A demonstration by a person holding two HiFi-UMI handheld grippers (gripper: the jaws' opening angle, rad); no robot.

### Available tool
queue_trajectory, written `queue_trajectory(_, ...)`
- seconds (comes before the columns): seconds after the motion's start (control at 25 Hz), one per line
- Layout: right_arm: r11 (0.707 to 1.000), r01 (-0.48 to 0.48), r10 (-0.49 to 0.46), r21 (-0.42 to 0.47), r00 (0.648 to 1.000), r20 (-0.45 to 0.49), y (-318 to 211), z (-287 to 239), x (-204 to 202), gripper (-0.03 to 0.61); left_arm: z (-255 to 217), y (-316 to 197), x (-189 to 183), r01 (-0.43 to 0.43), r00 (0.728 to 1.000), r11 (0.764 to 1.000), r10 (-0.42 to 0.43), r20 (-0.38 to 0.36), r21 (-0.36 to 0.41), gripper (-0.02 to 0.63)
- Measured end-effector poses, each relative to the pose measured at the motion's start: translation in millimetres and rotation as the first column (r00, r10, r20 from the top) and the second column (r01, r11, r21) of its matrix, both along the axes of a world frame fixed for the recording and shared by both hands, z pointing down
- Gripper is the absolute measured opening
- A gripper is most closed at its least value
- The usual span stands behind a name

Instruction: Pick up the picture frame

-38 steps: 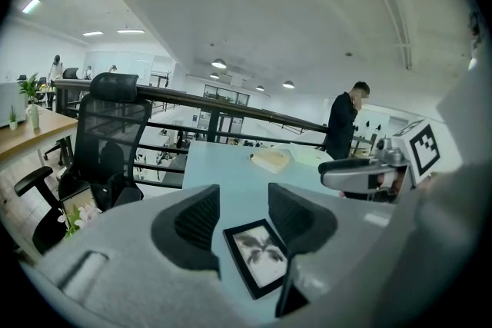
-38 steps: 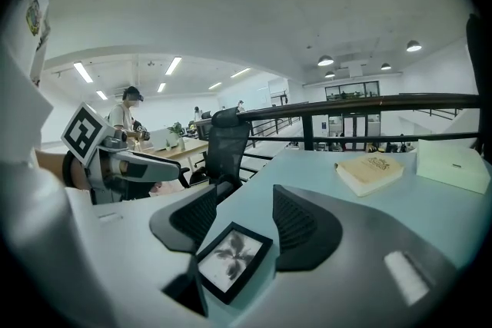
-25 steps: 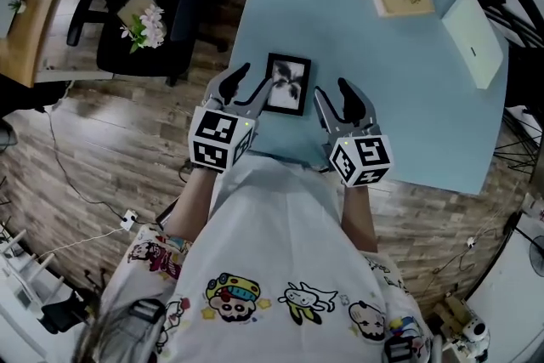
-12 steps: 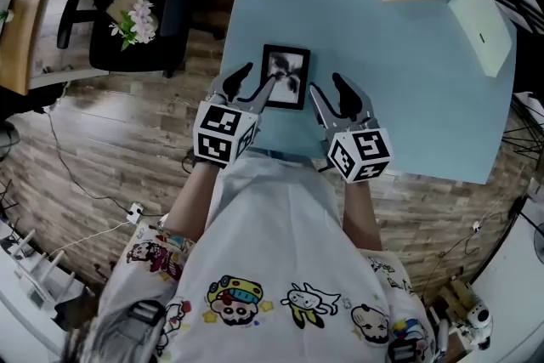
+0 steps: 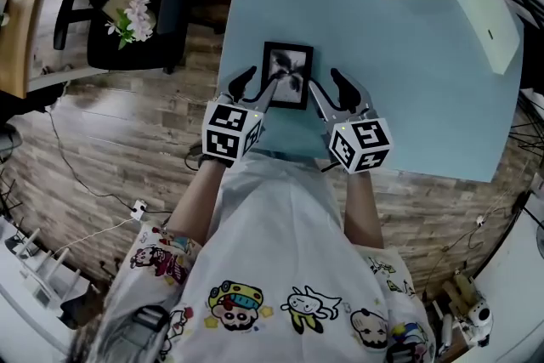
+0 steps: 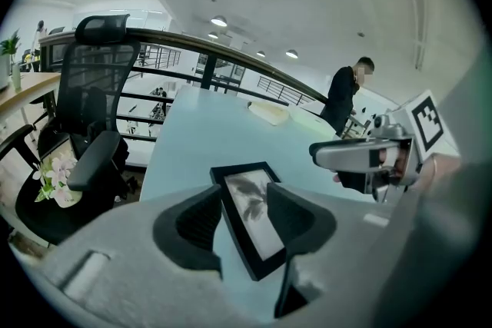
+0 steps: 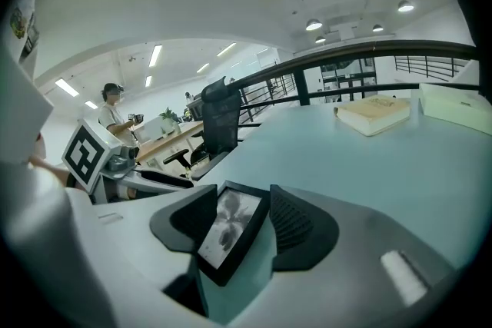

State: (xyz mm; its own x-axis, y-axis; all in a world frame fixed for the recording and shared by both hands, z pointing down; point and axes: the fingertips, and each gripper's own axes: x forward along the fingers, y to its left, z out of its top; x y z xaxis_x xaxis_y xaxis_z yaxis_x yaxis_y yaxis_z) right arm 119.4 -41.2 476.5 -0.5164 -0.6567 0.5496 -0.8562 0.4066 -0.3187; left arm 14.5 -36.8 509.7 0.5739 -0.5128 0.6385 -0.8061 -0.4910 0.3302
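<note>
Approach step: the picture frame [image 5: 287,74] lies flat on the desk [image 5: 382,55], 1 edge inside the left gripper's [image 5: 257,82] closing jaws, the opposite edge inside the released right gripper [image 5: 327,83] (no pads pressing); next, clench the 2 grippers and lift level.
</note>
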Motion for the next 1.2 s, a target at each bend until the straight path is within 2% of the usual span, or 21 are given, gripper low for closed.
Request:
queue_trajectory(0.36,0.996,-0.013,0.015,-0.084,1.000,0.024,9.4,34.7,-1.6,0.221,26.6,-2.3,-0.1,0.013,1.000,0.999,-0.012,0.017,-0.034,0.186)
queue_trajectory(0.6,0.994,-0.027,0.032,-0.106,0.998,0.055,10.5,42.0,-1.1,0.219,39.8,-8.4,2.0,0.031,0.999,0.998,-0.030,0.023,-0.058,0.183)
queue_trajectory(0.96,0.993,-0.039,0.047,-0.112,0.997,0.068,10.9,43.9,1.2,0.216,47.4,-13.3,0.9,0.051,0.997,0.996,-0.046,0.066,-0.072,0.112)
queue_trajectory(1.2,0.992,-0.044,0.051,-0.116,0.997,0.062,9.6,45.1,2.7,0.213,49.1,-13.3,2.5,0.076,0.995,0.992,-0.070,0.065,-0.096,0.095)
